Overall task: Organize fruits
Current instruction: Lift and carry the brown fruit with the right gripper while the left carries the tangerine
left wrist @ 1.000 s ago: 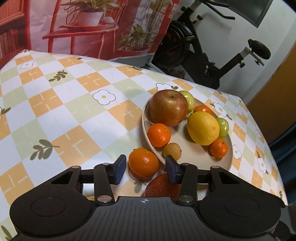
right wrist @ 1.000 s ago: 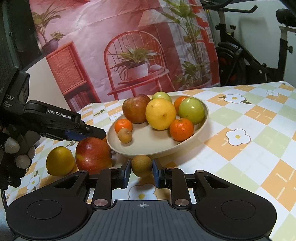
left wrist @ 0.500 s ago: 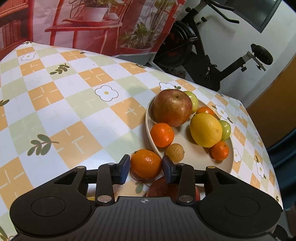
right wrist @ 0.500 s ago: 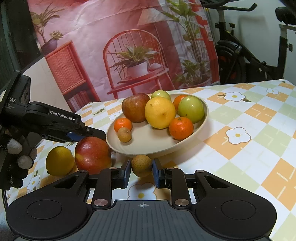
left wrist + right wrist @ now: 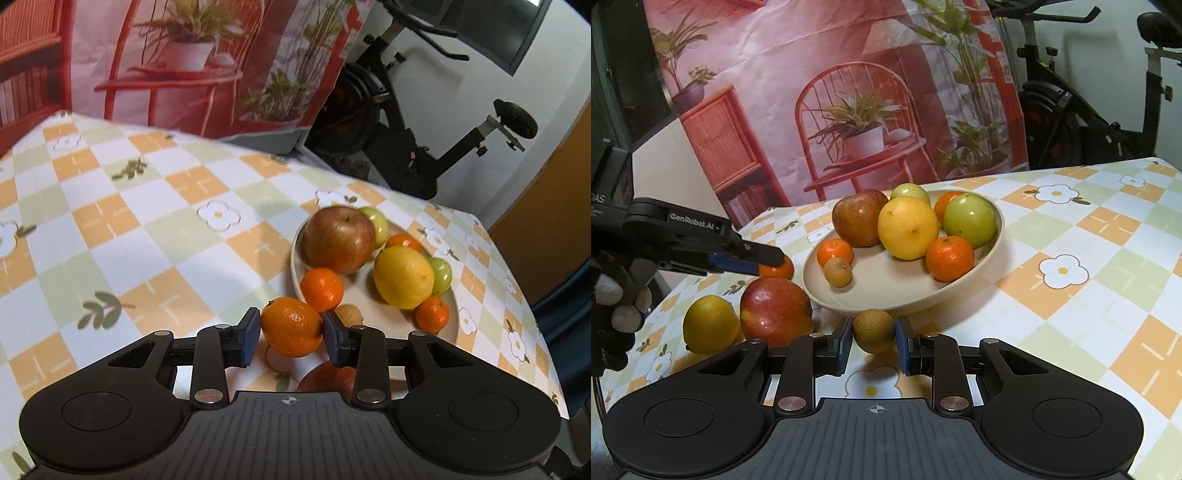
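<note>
My left gripper (image 5: pixel 290 334) is shut on a mandarin (image 5: pixel 291 326) and holds it above the tablecloth, just left of the beige bowl (image 5: pixel 295 254). In the right wrist view the left gripper (image 5: pixel 753 258) shows at the left with the mandarin (image 5: pixel 777 268) behind its fingers. My right gripper (image 5: pixel 873 341) is shut on a small brown longan (image 5: pixel 873 330) in front of the bowl (image 5: pixel 960 284). The bowl holds a red apple (image 5: pixel 858 218), a lemon (image 5: pixel 908 227), green apples, mandarins and a longan (image 5: pixel 837 271).
A red apple (image 5: pixel 775 310) and a lemon (image 5: pixel 710 328) lie on the checkered tablecloth (image 5: pixel 1089 277) left of the bowl. An exercise bike (image 5: pixel 406 140) and a printed backdrop (image 5: pixel 849 92) stand beyond the table's far edge.
My left gripper closed on the mandarin and lifted it off the cloth. My right gripper stays shut on the longan and has risen slightly.
</note>
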`<state>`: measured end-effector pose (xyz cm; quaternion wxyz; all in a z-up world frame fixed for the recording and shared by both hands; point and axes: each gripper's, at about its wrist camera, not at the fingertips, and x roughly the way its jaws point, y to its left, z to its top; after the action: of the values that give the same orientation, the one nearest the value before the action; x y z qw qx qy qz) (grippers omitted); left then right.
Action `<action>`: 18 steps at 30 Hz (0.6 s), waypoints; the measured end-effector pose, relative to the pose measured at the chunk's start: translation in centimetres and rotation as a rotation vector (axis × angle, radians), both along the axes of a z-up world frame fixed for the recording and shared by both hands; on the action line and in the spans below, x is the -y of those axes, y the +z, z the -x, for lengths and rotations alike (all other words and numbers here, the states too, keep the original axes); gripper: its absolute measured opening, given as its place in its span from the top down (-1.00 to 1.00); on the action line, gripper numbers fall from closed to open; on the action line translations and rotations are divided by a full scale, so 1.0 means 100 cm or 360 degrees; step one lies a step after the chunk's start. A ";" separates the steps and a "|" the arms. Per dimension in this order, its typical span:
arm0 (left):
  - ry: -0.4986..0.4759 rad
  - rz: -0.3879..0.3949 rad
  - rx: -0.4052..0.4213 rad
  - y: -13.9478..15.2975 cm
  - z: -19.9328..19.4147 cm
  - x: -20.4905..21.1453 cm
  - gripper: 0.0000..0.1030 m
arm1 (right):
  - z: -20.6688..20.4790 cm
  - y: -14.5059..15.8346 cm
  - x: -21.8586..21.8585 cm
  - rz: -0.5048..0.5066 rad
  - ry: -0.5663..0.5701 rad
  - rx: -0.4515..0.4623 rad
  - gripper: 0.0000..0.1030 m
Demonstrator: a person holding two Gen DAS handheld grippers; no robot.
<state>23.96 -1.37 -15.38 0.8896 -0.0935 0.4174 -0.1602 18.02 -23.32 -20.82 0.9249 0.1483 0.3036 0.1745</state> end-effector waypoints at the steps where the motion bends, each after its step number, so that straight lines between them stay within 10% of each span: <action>1: -0.0007 0.0000 0.0011 0.003 0.000 0.001 0.25 | 0.001 0.001 0.000 -0.0001 -0.0003 0.0006 0.55; 18: -0.0316 -0.0056 0.0058 0.008 0.003 0.055 0.25 | 0.000 0.015 0.011 -0.0022 -0.0118 0.0120 0.55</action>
<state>23.69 -6.86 -14.59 0.8783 -0.0333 0.4111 -0.2419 17.99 -24.43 -19.29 0.9404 0.1593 0.2617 0.1476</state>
